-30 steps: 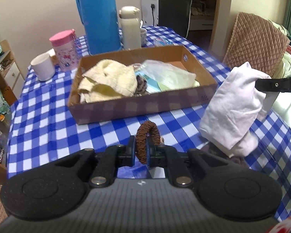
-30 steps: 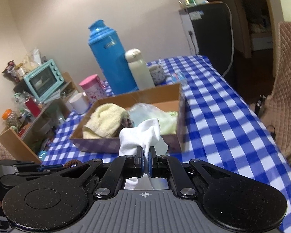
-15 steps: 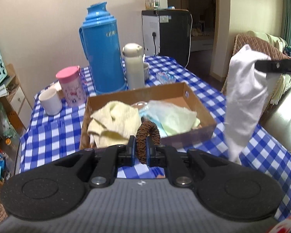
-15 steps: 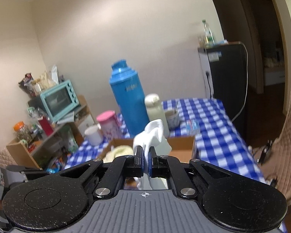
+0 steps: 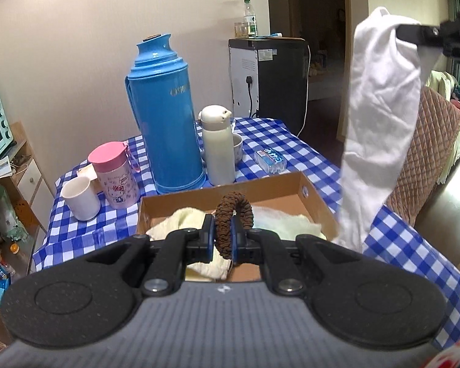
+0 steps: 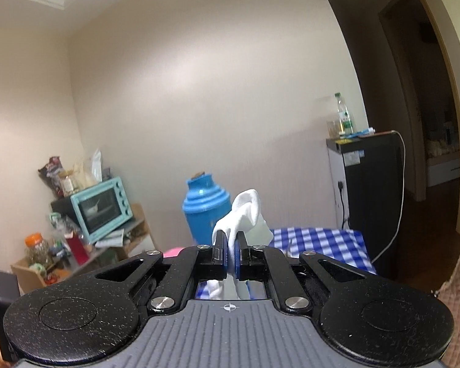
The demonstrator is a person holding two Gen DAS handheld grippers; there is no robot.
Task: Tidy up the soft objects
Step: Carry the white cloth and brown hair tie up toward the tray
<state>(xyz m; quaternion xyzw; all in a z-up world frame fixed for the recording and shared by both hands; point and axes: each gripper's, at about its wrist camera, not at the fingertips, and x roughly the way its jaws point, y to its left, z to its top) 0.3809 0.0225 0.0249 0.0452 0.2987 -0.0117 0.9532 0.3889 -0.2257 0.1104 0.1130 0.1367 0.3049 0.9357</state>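
While left gripper (image 5: pixel 225 240) clamps brown ruffled scrunchie (image 5: pixel 233 222) above cardboard box (image 5: pixel 317 202), right gripper (image 6: pixel 231 251) pinches white cloth (image 5: pixel 380 116), limp, creased, hanging high beside box's right edge.

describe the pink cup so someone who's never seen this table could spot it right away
Find the tall blue thermos at the back of the checked table. Just to its left stands the pink-lidded cup, next to a plain white mug. Only it has a pink lid and a cartoon print.
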